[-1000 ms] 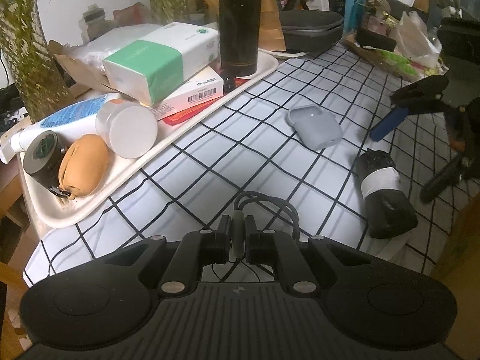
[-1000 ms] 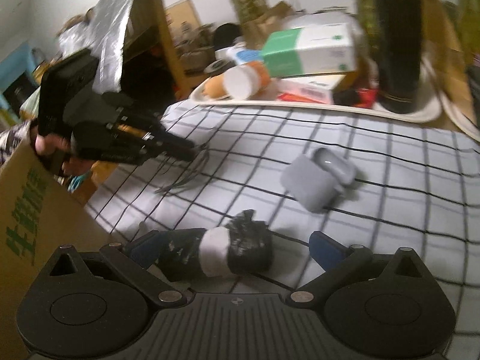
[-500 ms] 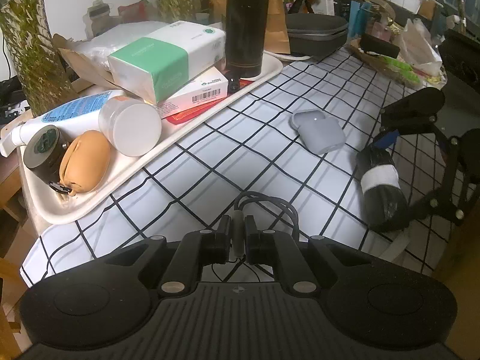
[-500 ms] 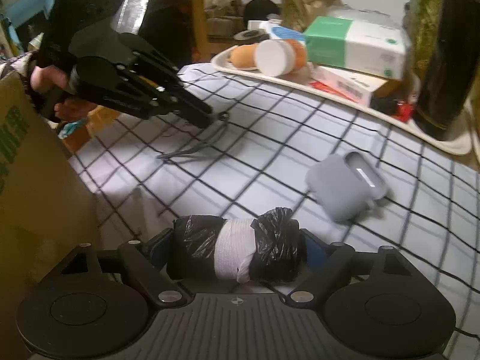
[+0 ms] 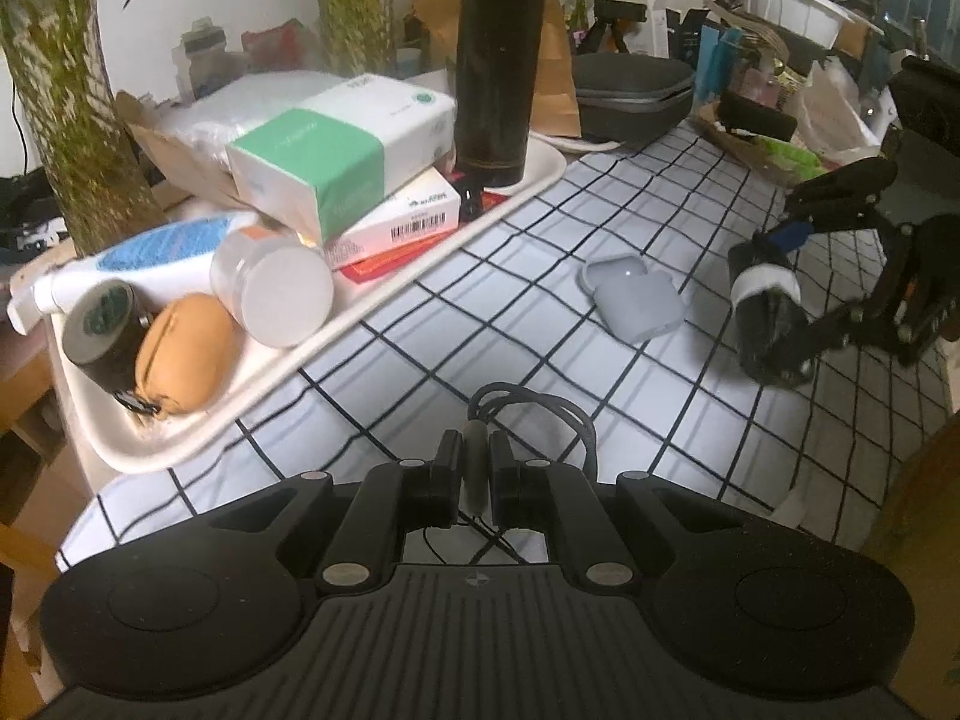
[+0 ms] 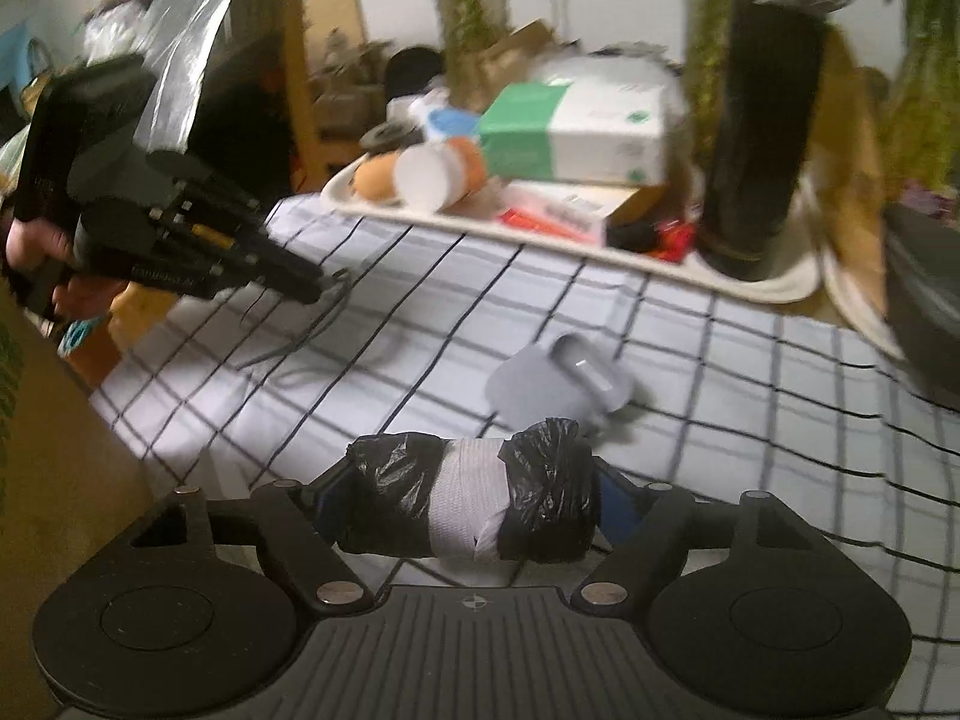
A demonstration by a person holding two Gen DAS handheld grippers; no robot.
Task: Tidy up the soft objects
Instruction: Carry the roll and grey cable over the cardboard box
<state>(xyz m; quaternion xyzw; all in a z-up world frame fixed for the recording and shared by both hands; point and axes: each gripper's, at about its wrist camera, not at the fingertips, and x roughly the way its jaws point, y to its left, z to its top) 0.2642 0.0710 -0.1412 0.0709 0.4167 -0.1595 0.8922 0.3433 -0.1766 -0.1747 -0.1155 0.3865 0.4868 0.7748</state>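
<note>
On the checked tablecloth (image 5: 660, 396) I count the sorting as under way, not finished, and I judge that most of it is left. My right gripper (image 6: 474, 504) has the black bag roll (image 6: 474, 498), the one with a white band round its middle, lying crosswise between its blue pads; the jaws are closing on its two ends, and in the left wrist view the roll looks lifted off the cloth at about 3 o'clock. My left gripper (image 5: 477, 474) is nearly shut, pinching the plug end of a dark cable (image 5: 540, 414) whose loop trails on the cloth just ahead at 12 o'clock. A grey earbud case (image 5: 633, 300) lies loose on the cloth at about 1 o'clock, between the two grippers and touching neither. Only one container matters here, the long white tray (image 5: 156, 450) running from 9 o'clock up toward 12. It holds a tan pouch (image 5: 183, 354) and a tape roll (image 5: 102, 324) at the near end, then a white-lidded jar (image 5: 276, 291) on its side, a blue-labelled bottle (image 5: 162, 246), a green-and-white tissue pack (image 5: 342, 150) stacked on a flat box (image 5: 399, 219), and a tall black flask (image 5: 495, 60) upright at the far end. Roll, cable and case are all outside it.
</note>
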